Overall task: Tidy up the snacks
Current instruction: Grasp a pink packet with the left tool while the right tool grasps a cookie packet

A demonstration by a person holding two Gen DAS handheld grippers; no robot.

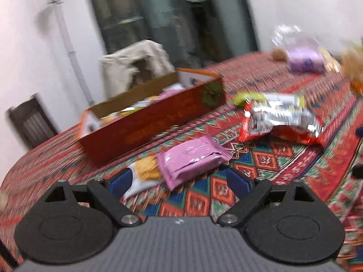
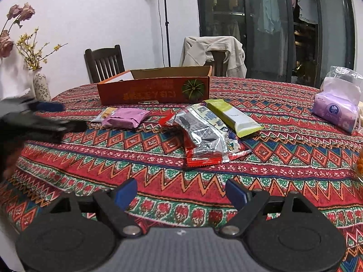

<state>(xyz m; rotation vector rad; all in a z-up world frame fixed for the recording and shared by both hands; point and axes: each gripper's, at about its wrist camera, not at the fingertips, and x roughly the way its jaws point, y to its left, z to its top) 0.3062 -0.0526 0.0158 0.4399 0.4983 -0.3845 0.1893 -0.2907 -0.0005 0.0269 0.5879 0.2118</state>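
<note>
An open red cardboard box with several snack packs inside stands at the table's far side. In front of it lie a pink packet on top of a white-and-yellow cracker packet, a red and silver packet and a green-and-white bar. My left gripper is open, its fingers either side of the pink and cracker packets; it shows blurred at the left of the right wrist view. My right gripper is open and empty above the tablecloth, short of the packets.
A patterned red tablecloth covers the table. A purple tissue pack in a clear bag lies at the right, an orange snack bag at the right edge. A vase of flowers stands far left. Two chairs stand behind.
</note>
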